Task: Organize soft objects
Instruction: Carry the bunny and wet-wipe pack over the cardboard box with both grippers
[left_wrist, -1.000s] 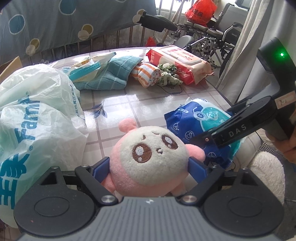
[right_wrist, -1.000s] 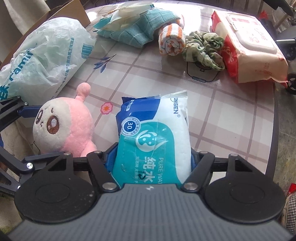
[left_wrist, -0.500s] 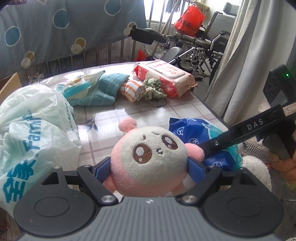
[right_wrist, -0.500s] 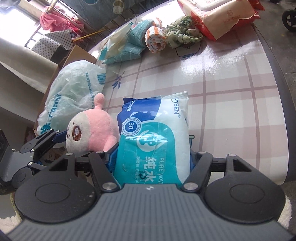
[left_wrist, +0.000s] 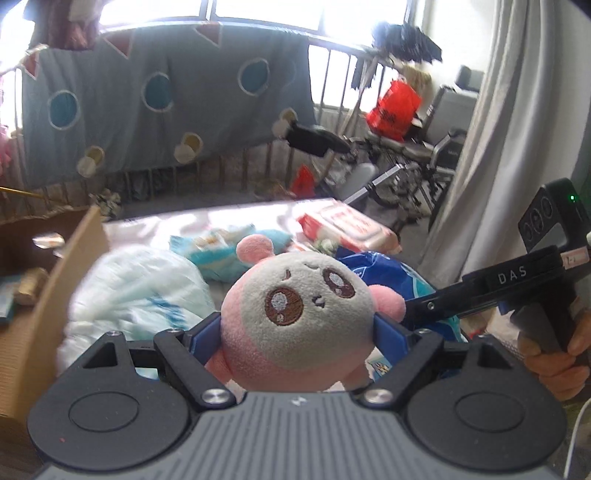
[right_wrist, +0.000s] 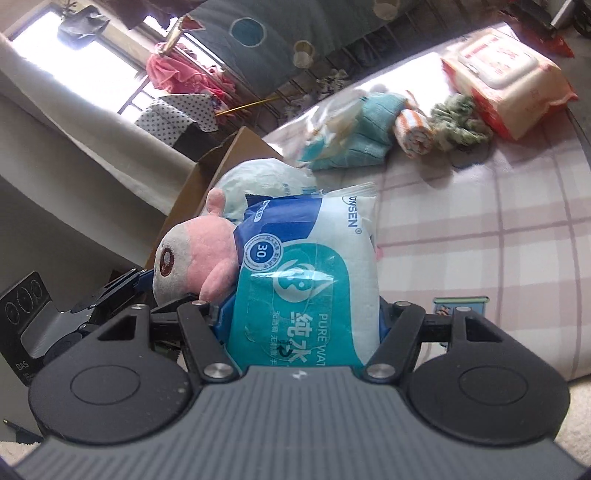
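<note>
My left gripper (left_wrist: 297, 328) is shut on a pink and cream plush toy (left_wrist: 295, 310), whose face looks back at the camera. It hangs in the air above the table's near edge. My right gripper (right_wrist: 299, 314) is shut on a blue and white wet-wipe pack (right_wrist: 314, 273), also lifted off the table. The two held things touch side by side: the plush toy (right_wrist: 192, 258) shows left of the pack, and the wipe pack (left_wrist: 391, 273) shows behind the plush. A hand (left_wrist: 554, 354) holds the right gripper's handle.
An open cardboard box (left_wrist: 48, 295) stands at the left by the table. On the checked table (right_wrist: 480, 236) lie a white plastic bag (left_wrist: 136, 291), a teal towel (right_wrist: 373, 136), a striped rolled cloth (right_wrist: 413, 133), a green scrunched cloth (right_wrist: 458, 122) and a red wipe pack (right_wrist: 509, 77). A wheelchair stands beyond.
Both grippers have risen off the table with the plush toy and the wipe pack still gripped. The views tilted up, so the table sank in view and the cardboard box came into sight.
</note>
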